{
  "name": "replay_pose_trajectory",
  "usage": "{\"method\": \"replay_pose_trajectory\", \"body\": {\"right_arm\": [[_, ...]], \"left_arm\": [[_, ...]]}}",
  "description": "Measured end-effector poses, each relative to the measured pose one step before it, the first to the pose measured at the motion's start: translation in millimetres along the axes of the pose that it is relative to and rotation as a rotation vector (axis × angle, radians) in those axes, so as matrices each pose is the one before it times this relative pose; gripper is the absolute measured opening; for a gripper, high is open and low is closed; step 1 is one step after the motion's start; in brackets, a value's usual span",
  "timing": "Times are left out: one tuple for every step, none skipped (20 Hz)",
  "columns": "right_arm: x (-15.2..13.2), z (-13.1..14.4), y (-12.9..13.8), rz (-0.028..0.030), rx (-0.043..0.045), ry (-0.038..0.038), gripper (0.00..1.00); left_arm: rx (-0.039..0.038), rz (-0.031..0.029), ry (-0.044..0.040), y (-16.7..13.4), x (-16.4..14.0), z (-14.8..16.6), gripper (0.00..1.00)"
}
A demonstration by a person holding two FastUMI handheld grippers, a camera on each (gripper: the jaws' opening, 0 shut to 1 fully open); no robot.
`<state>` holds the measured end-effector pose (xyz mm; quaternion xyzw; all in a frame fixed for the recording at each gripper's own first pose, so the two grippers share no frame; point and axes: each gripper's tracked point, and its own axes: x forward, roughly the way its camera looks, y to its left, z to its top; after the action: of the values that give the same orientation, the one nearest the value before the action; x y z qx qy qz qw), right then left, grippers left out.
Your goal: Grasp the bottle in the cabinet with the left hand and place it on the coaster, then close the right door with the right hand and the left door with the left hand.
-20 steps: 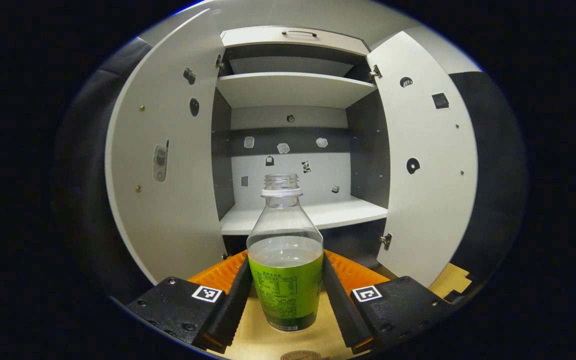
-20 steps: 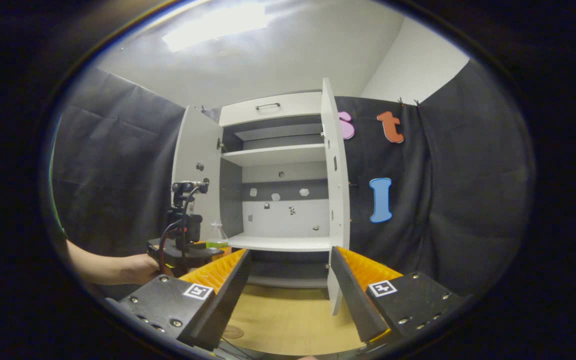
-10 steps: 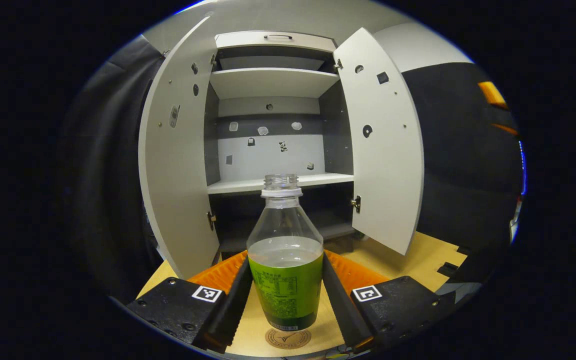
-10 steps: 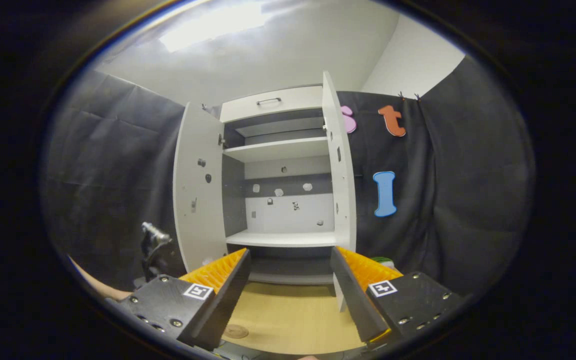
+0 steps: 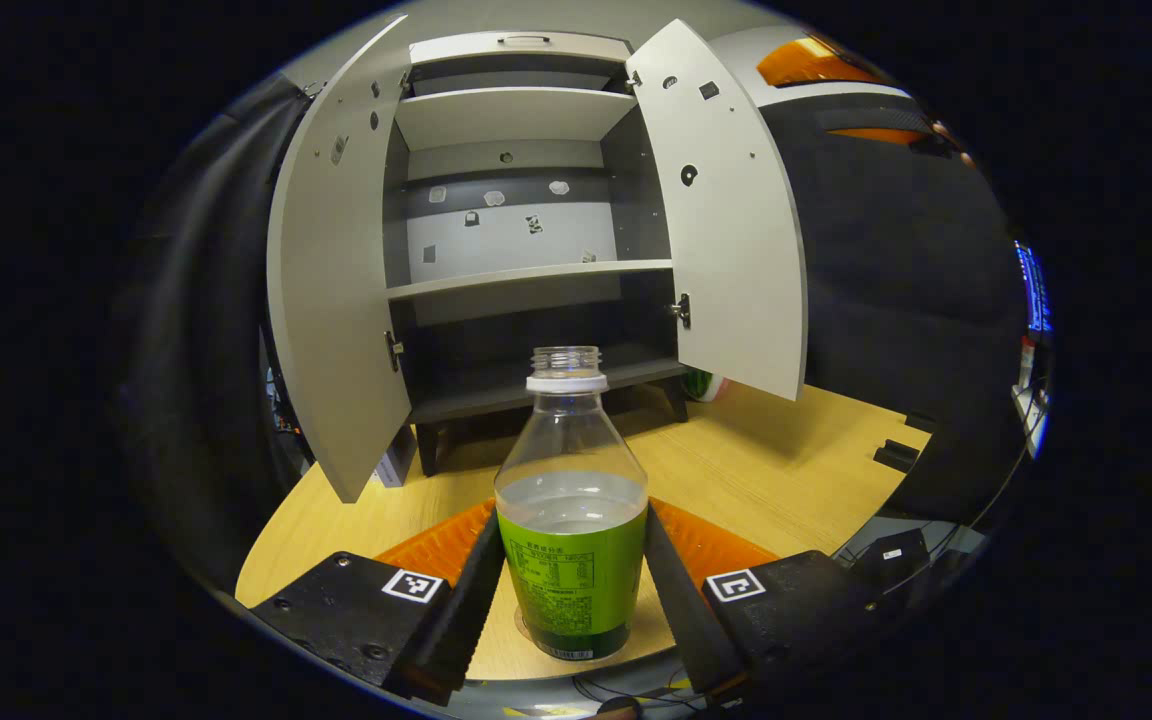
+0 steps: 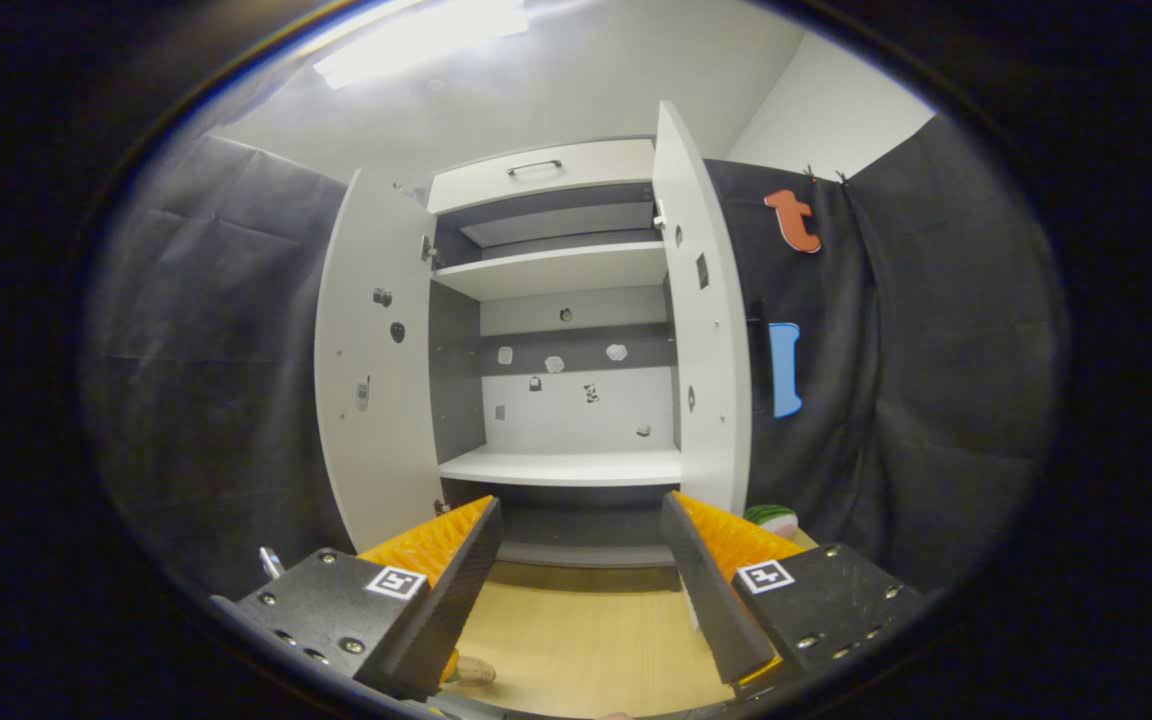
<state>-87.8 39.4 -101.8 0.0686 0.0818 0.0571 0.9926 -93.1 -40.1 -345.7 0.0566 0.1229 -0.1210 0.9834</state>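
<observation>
A pale wooden worktop (image 5: 766, 470) spreads ahead of the left hand-held gripper (image 5: 572, 590), with black cloth hung as the booth's wall behind and to both sides. Beyond the gripper stands a light grey cabinet (image 5: 511, 215) with darker inner walls and two shelves, the shelves bare; both doors stand open, the left door (image 5: 331, 290) swung out ahead-left and the right door (image 5: 731, 215) ahead-right.

Between the left hand-held gripper's fingers stands the bottle (image 5: 571, 505), upright, clear plastic, uncapped, with a white neck ring and a green label round its lower half; clear liquid reaches just above the label. Both fingers press on the label's sides. A sliver of the round coaster (image 5: 520, 627) shows at the bottle's foot, but whether the base touches it I cannot tell.

The right hand-held gripper (image 6: 581, 580) is spread wide with nothing between its fingers, facing the cabinet (image 6: 561, 330) from farther back. The right door (image 6: 706, 330) shows edge-on just ahead-right of it.
</observation>
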Motion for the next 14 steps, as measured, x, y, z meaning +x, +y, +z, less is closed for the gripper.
{"method": "replay_pose_trajectory", "body": {"right_arm": [[8.18, -1.31, 5.64, 0.0102, -0.00025, 0.00264, 0.97], [7.86, -2.26, 4.47, 0.00662, -0.00031, 0.00773, 0.97], [7.85, -2.91, 3.43, 0.00274, -0.00263, 0.01029, 0.94], [7.03, -3.09, 2.09, -0.00068, -0.00197, 0.01005, 0.97], [7.92, -4.12, 1.97, 0.00205, -0.00171, 0.01487, 0.97], [7.48, -4.29, 2.34, 0.00084, -0.00286, 0.01053, 0.97], [5.85, -3.85, 1.77, 0.0021, -0.00185, 0.01149, 0.97], [5.94, -6.25, 2.03, 0.0005, 0.00097, 0.0141, 0.97], [4.8, -5.26, 0.78, -0.00301, 0.00054, 0.01633, 0.97], [4.06, -3.92, 1.32, -0.00216, -0.00099, 0.01128, 0.97], [3.58, -1.37, 0.66, -0.00016, -0.00036, 0.00346, 0.97], [3.02, -1.88, 1.3, 0.00266, 0.00073, 0.00314, 0.97], [2.82, -0.88, -0.59, -0.00132, 0.00248, 0.00289, 0.98], [0.96, -1.65, -1.21, -0.0014, 0.00128, 0.00338, 0.97]], "left_arm": [[0.00198, -0.00043, -0.00651, 4.06, 3.4, -1.19, 0.81], [-0.001, 0.00251, -0.01529, 4.26, 5.42, 1.68, 0.81], [-0.00902, -0.00111, -0.00877, 3.11, 6.33, -1.15, 0.81], [-0.01033, -0.00322, -0.01208, 1.2, 4.43, 0.36, 0.81], [-0.0126, -0.00619, -0.01265, 0.7, 5.33, -0.95, 0.81], [-0.00961, -0.01055, -0.011, -0.9, 4.78, -1.36, 0.81], [-0.00402, -0.0146, -0.00893, -1.87, 4.53, -3.2, 0.81], [0.00509, -0.01117, -0.00365, -0.74, 3.62, -3.19, 0.81], [0.00444, -0.00637, -0.0043, 0.08, 2.5, -3.2, 0.81], [0.00681, 0.00044, -0.01631, 1.64, 0.38, 1.5, 0.82], [0.00514, 0.0005, -0.01288, 1.15, 1.42, 1.37, 0.83], [0.00551, -0.00253, 0.02168, 0.24, 2.38, -5.7, 0.82], [-0.00076, -0.00374, 0.0304, 0.02, 0.23, -8.13, 0.83], [-0.00703, 0.00026, 0.02308, 1.11, -1.19, -4.37, 0.83]]}}
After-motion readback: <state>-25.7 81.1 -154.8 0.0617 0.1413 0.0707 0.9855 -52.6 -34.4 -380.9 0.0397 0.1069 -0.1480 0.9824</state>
